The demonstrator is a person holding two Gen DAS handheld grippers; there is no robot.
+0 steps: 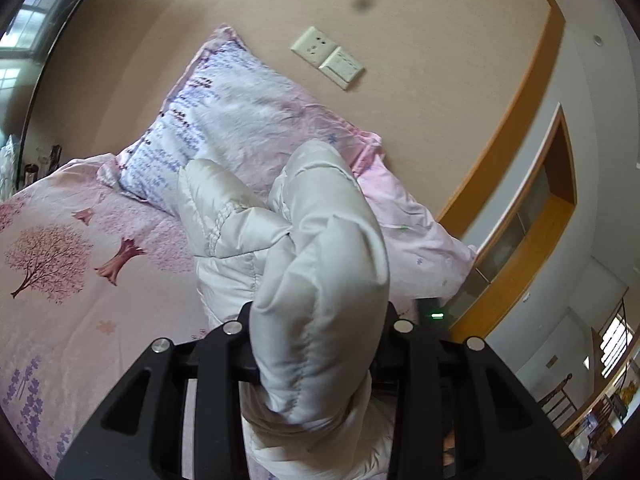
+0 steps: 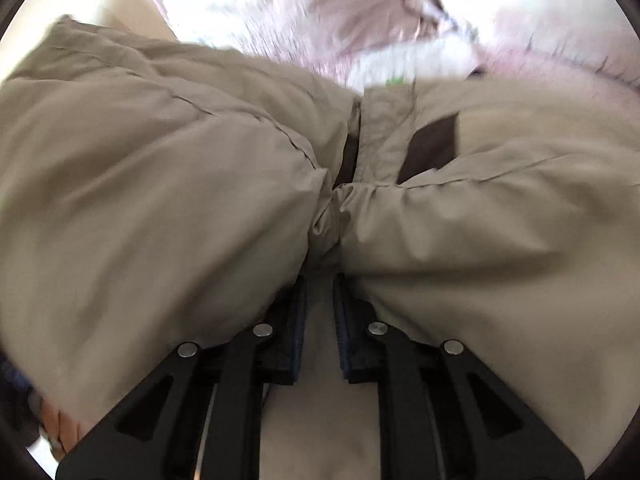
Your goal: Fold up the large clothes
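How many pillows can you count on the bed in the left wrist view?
2: a purple-patterned pillow leaning on the wall, and a plain pink pillow to its right, behind the padded jacket. Others may be hidden.

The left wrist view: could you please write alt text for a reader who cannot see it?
A black left gripper holds a thick fold of a white padded jacket, lifted above a pink bed cover printed with trees. Behind it a floral pillow leans on a beige wall with a socket and a switch.

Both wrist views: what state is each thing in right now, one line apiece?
Left tongs: clamped on a bunched fold of the padded jacket.
Padded jacket, pale lining side: lifted off the bed, crumpled.
Right tongs: nearly shut, pinching the jacket's tan shell.
Pillow: propped against the wall.
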